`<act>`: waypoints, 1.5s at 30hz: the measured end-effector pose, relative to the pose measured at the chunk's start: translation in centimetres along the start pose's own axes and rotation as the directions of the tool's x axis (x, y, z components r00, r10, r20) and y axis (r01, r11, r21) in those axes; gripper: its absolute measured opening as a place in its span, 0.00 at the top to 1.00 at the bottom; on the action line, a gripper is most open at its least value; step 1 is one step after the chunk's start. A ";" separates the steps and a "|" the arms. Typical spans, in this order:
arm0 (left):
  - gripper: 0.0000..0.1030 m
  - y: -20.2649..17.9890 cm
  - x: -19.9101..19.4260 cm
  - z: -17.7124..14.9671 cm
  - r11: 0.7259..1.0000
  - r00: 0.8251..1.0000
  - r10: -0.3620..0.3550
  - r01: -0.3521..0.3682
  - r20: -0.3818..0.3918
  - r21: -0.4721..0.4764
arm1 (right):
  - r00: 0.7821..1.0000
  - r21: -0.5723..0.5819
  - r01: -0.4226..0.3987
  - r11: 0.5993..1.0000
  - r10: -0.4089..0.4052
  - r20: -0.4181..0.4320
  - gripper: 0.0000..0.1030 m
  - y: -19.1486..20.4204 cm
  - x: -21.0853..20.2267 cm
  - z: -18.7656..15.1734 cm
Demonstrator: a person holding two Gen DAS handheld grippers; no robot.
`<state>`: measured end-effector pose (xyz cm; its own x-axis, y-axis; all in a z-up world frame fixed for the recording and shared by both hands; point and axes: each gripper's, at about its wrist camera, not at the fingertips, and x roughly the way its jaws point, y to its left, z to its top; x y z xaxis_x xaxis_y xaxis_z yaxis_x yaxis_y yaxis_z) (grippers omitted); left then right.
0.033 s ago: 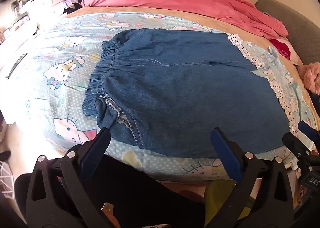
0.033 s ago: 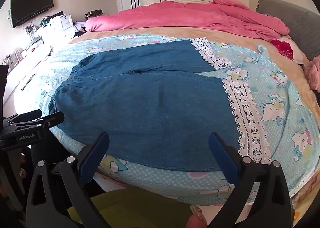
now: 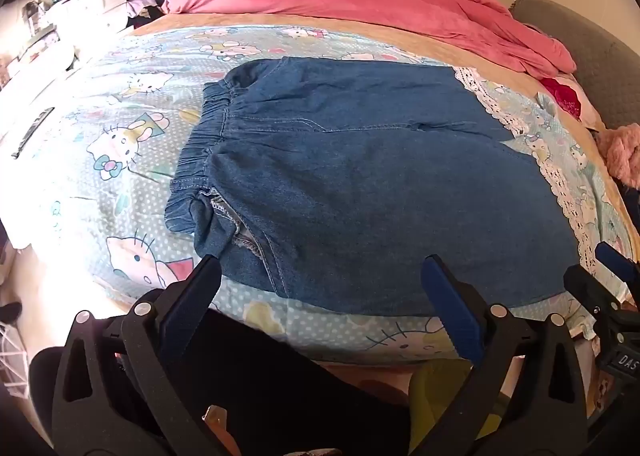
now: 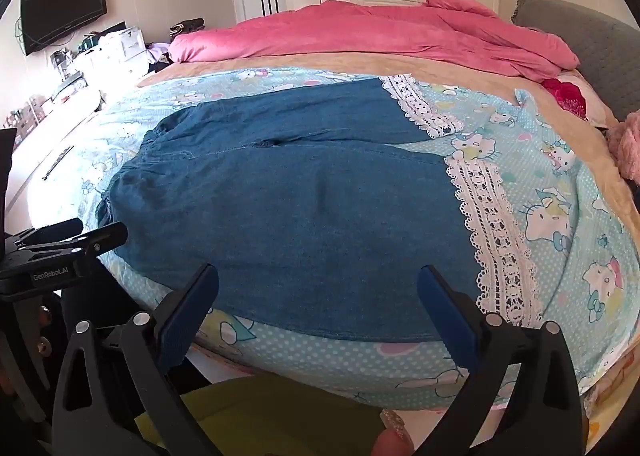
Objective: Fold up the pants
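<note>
Across the bed lies a cartoon-cat sheet [image 3: 132, 144], pale blue and dotted, with a pink duvet [image 3: 360, 4] heaped along its far side. Upon the sheet: denim pants [image 3: 360, 192], spread flat, elastic waistband to the left, lace-trimmed hems [image 4: 492, 232] to the right. At the near edge, short of the denim: my left gripper [image 3: 320, 296], jaws wide apart, nothing between them; my right gripper [image 4: 318, 300], likewise spread wide and empty.

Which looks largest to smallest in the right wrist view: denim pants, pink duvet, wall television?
1. Denim pants, though they lie nearest the camera.
2. Pink duvet, farther back, so possibly bigger in reality.
3. Wall television, clearly smallest.
</note>
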<state>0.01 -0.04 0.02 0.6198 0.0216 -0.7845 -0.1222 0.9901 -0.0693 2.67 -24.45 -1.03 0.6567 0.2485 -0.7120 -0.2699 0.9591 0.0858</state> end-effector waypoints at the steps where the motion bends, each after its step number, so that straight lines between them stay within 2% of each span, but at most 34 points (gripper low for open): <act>1: 0.09 0.0 -0.2 -0.1 1.000 1.000 -0.008 0.008 0.024 0.004 | 1.000 0.000 0.002 1.000 -0.002 -0.004 0.04 0.1 0.0 0.0; 6: 0.09 0.0 0.0 -0.1 1.000 1.000 -0.011 0.011 0.010 0.008 | 1.000 -0.021 0.027 0.999 -0.027 0.005 0.04 1.7 -0.3 0.0; 8: 0.09 0.0 -0.1 -0.2 1.000 1.000 -0.010 0.010 0.010 0.009 | 1.000 -0.013 -0.003 1.000 0.003 -0.001 0.04 0.6 0.1 -0.2; 45: 0.09 -0.5 -1.2 -0.1 1.000 0.999 -0.009 0.008 0.034 0.012 | 1.000 -0.028 0.005 1.000 -0.005 0.001 0.04 1.0 -0.5 -0.2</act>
<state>-0.73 -0.56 0.92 0.6468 0.0177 -0.7624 -0.1076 0.9919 -0.0683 1.94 -23.64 -0.76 0.6586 0.2434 -0.7120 -0.2861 0.9562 0.0622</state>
